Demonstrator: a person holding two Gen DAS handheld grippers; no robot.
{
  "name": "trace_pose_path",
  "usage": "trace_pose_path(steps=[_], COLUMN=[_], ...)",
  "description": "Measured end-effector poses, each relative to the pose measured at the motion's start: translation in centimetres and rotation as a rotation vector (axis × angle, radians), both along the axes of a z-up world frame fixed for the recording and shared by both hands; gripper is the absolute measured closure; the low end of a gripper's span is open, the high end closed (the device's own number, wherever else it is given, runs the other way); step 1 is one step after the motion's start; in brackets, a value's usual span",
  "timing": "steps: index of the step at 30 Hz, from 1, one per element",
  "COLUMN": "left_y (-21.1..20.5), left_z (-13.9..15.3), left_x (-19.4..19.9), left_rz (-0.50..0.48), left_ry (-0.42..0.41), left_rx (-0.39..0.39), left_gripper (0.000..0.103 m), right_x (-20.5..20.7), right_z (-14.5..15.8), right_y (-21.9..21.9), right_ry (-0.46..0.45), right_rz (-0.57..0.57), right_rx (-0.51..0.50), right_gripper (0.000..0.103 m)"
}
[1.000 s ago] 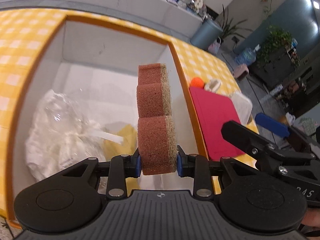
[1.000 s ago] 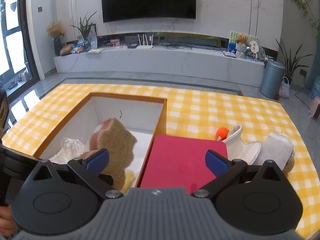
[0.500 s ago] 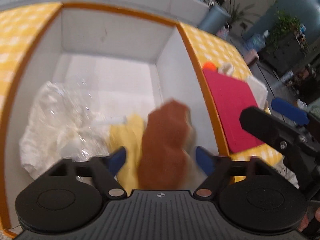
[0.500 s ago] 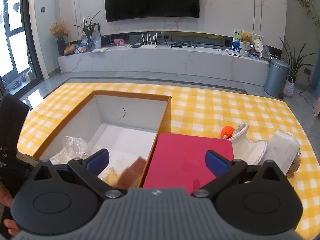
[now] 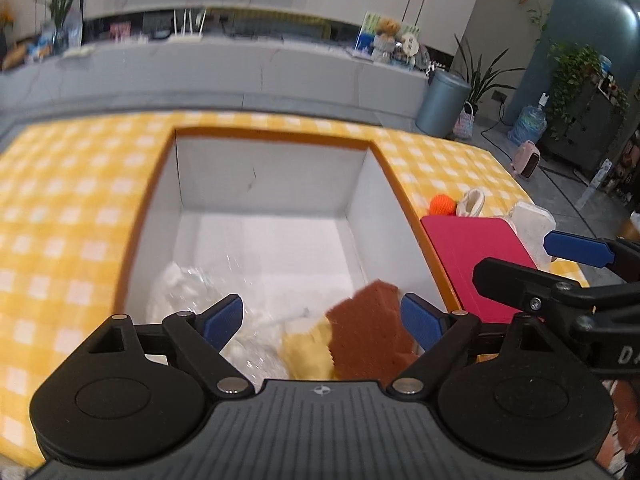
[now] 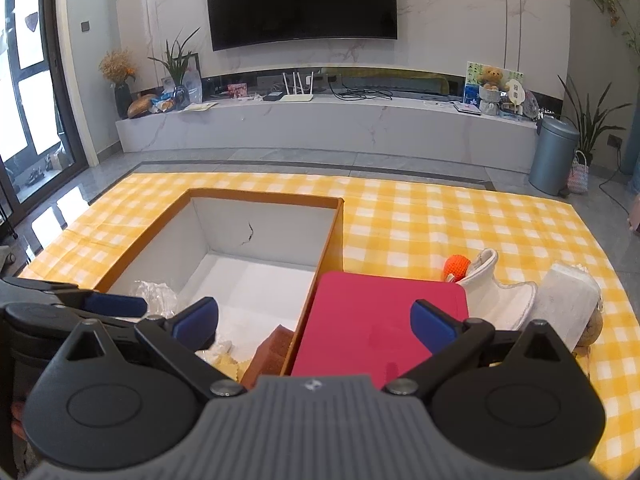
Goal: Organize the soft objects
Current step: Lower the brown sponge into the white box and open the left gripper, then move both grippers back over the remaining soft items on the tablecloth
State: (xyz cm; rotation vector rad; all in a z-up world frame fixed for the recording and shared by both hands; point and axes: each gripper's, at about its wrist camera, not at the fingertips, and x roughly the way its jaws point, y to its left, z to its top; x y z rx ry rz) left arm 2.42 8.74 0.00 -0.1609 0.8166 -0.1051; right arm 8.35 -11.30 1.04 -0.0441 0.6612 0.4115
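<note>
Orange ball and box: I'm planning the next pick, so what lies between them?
Only bare checked cloth separates orange ball and box, per the right wrist view.

The right gripper shows white letters "DA" on its black body at the right; the rest is cut off. Nothing else reads clearly.

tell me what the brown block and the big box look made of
Brown block: probably sponge foam, matte and grainy, with wavy-cut edges. Box: likely cardboard or thin board, smooth matte white inside with an orange rim; a thin dark crack-like mark shows on its back wall.
</note>
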Motion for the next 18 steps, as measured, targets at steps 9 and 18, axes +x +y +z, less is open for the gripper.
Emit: trace_pose_path(steps=[9, 18], left_y=[0.0, -1.7], left_z=[1.4, 2.2], left_x=[-0.1, -0.8], left_rz=[0.04, 0.022], left_ry=[-0.058, -0.1], left_rx=[-0.004, 0.029], left_gripper=[0.0, 0.0], right_x=[-0.3, -0.8], right_z=[0.4, 1.1], right_y=[-0.5, -3.0], right_ry=[-0.015, -0.04], right_rz=[-0.009, -0.045], right_rx=[0.007, 0.013], right_gripper=[0.003, 0.003])
